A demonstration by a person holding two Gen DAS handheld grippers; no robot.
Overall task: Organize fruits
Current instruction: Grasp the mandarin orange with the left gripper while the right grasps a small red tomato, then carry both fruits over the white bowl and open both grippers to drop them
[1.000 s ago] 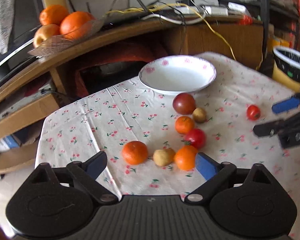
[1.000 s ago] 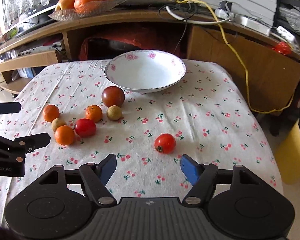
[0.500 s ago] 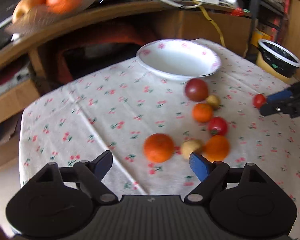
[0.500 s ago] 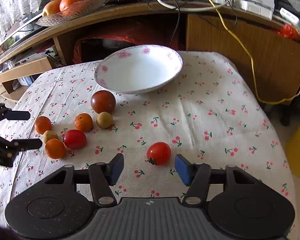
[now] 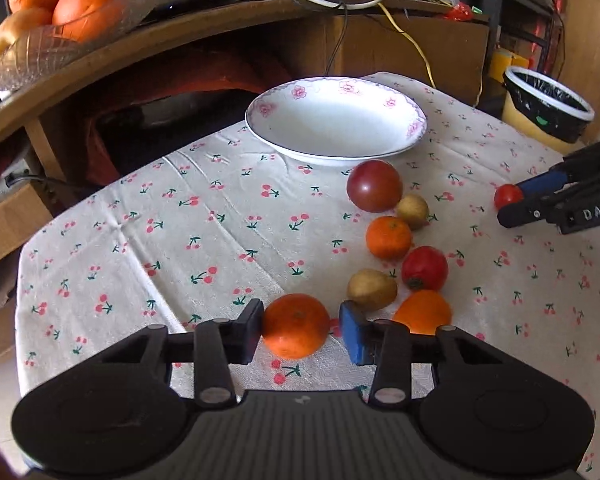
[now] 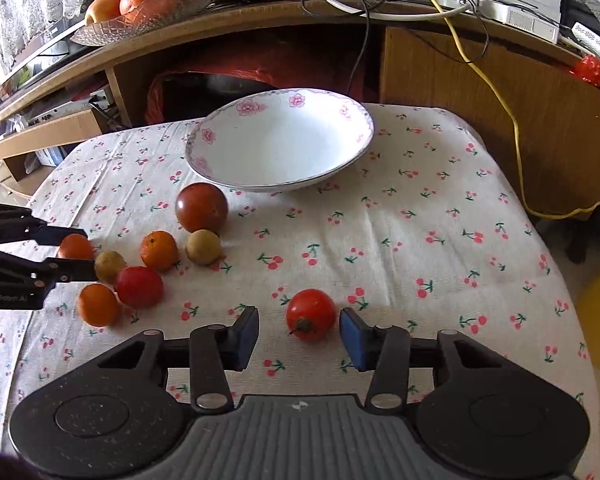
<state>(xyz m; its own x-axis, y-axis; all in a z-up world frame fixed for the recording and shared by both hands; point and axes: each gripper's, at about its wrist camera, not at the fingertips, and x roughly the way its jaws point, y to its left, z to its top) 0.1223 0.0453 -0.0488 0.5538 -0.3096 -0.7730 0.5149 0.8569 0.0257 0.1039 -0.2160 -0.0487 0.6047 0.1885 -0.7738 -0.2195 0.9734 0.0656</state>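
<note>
We see a cherry-print tablecloth (image 5: 180, 240) before a cluttered wooden desk (image 5: 400, 40), white bowl (image 5: 336, 120) at 12 o'clock. Our left gripper (image 5: 300, 330) brackets an orange (image 5: 296, 326), jaws open; our right gripper (image 6: 299, 334) brackets a tomato (image 6: 311, 314), jaws open.

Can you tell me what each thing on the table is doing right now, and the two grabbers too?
Left gripper: open around the nearest orange, one pad touching it.
Right gripper: open around the lone red tomato, not touching.
White flowered bowl: upright, empty.
Dark tomato: resting on the cloth, near the bowl.
Glass fruit dish: on the shelf, full of fruit.
</note>
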